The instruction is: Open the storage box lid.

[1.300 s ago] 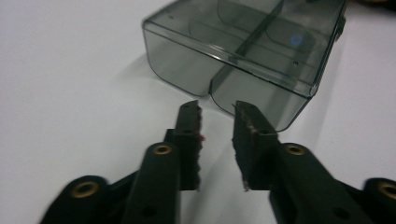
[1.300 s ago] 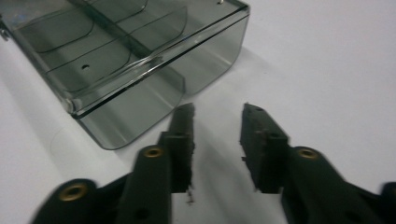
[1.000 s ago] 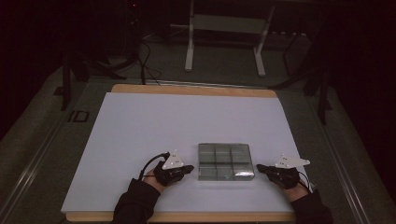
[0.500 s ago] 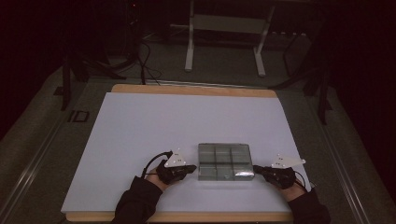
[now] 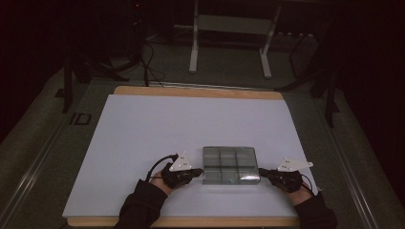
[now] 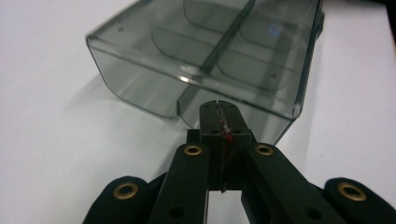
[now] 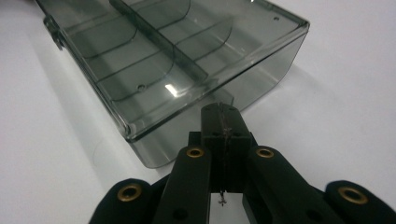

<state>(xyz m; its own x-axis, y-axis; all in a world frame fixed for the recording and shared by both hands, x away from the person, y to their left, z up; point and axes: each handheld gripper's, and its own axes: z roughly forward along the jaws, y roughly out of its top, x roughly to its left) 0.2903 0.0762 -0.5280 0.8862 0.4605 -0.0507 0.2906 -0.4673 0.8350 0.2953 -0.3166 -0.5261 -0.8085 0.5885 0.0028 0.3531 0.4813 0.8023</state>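
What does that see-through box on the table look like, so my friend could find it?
Look at the big white table and go to its near edge, between the person's two hands. There lies a flat, smoky-grey see-through box with dividers making small compartments inside. The left tongs and right tongs, both black and closed, point at its two ends, and it is the one clear thing there.

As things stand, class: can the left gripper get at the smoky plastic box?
Probably yes. The left gripper, fingers shut, sits at the box's side wall, nothing between them on the white table.
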